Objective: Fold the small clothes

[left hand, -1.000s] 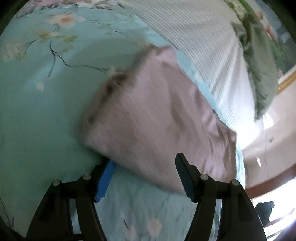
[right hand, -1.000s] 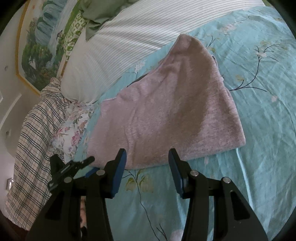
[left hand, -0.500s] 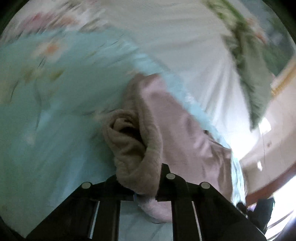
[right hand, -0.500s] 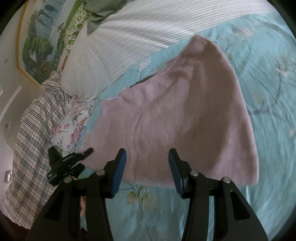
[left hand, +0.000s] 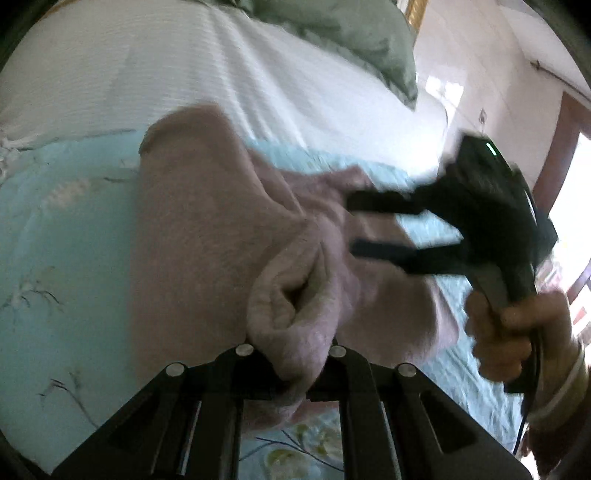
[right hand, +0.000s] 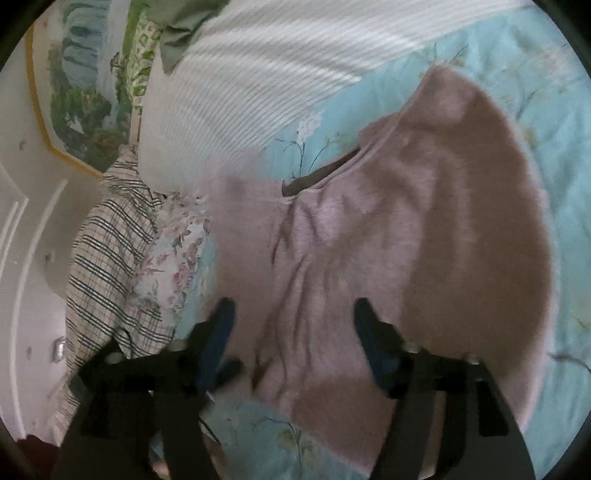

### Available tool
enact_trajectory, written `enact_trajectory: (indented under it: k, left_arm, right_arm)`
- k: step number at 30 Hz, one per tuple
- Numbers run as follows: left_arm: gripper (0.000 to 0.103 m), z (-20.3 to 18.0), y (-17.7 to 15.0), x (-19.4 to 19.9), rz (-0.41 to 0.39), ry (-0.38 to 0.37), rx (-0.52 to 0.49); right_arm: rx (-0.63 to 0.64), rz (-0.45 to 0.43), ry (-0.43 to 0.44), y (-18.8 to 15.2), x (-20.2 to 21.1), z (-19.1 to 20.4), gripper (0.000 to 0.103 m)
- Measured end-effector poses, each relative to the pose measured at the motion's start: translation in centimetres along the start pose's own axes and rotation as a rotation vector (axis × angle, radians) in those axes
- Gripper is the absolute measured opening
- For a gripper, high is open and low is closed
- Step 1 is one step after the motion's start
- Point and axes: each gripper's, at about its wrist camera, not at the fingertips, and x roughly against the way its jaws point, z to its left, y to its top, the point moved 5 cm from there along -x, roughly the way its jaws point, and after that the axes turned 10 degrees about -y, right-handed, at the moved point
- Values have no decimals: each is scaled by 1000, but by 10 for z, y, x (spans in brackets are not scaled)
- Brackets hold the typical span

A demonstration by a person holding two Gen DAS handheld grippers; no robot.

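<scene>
A small pink fleece garment (right hand: 388, 236) lies on a turquoise floral bedsheet (right hand: 535, 74). In the left wrist view my left gripper (left hand: 291, 373) is shut on a bunched fold of the pink garment (left hand: 207, 240) and lifts it off the sheet. My right gripper (right hand: 295, 332) is open, its fingers spread over the garment's near edge. It also shows in the left wrist view (left hand: 373, 229), held in a hand at the right, fingers pointing at the garment.
A white striped pillow (right hand: 251, 85) lies behind the garment, with a green pillow (left hand: 343, 33) beyond it. A plaid cloth (right hand: 107, 251) and a floral cloth (right hand: 173, 251) lie at the bed's left side. A framed landscape picture (right hand: 81, 74) hangs on the wall.
My left gripper closed on the garment's edge and lifted a fold while swinging toward the pillows. My right gripper stayed open and moved forward over the garment's near edge.
</scene>
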Motion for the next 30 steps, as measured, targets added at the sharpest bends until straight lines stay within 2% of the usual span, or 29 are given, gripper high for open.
enact_trajectory:
  k: [3, 6, 11, 13, 15, 16, 18, 20, 22, 24, 27, 30]
  left_arm:
    - [8, 0, -3, -5, 10, -2, 5]
    - [7, 3, -2, -2, 4, -12, 13]
    - [7, -8, -5, -1, 6, 5, -23]
    - [7, -16, -8, 0, 10, 19, -51]
    - [7, -22, -6, 1, 7, 27, -67]
    - [8, -26, -3, 3, 2, 29, -75]
    - [8, -34, 6, 8, -14, 19, -85]
    - [8, -46, 17, 11, -36, -14, -90]
    - [8, -59, 27, 11, -54, -66, -85]
    - [8, -77, 35, 1, -52, -130, -67]
    - [8, -96, 32, -24, -19, -176, -59]
    - [8, -107, 19, -57, 45, -208, -50]
  right_arm:
    - [12, 59, -5, 10, -29, 5, 72]
    - [27, 92, -87, 19, -54, 8, 72]
    - [63, 103, -95, 33, -82, 30, 72]
    - [110, 94, -134, 39, -91, 41, 71]
    - [159, 108, -191, 41, -100, 46, 43]
    - [176, 117, -206, 41, -101, 46, 24]
    - [217, 86, -211, 45, -90, 50, 21]
    - [254, 12, -194, 52, -63, 55, 18]
    - [256, -60, -168, 60, -29, 55, 16]
    - [265, -114, -177, 68, 5, 45, 15]
    - [243, -132, -239, 71, 30, 14, 15]
    - [189, -82, -313, 63, 29, -31, 13]
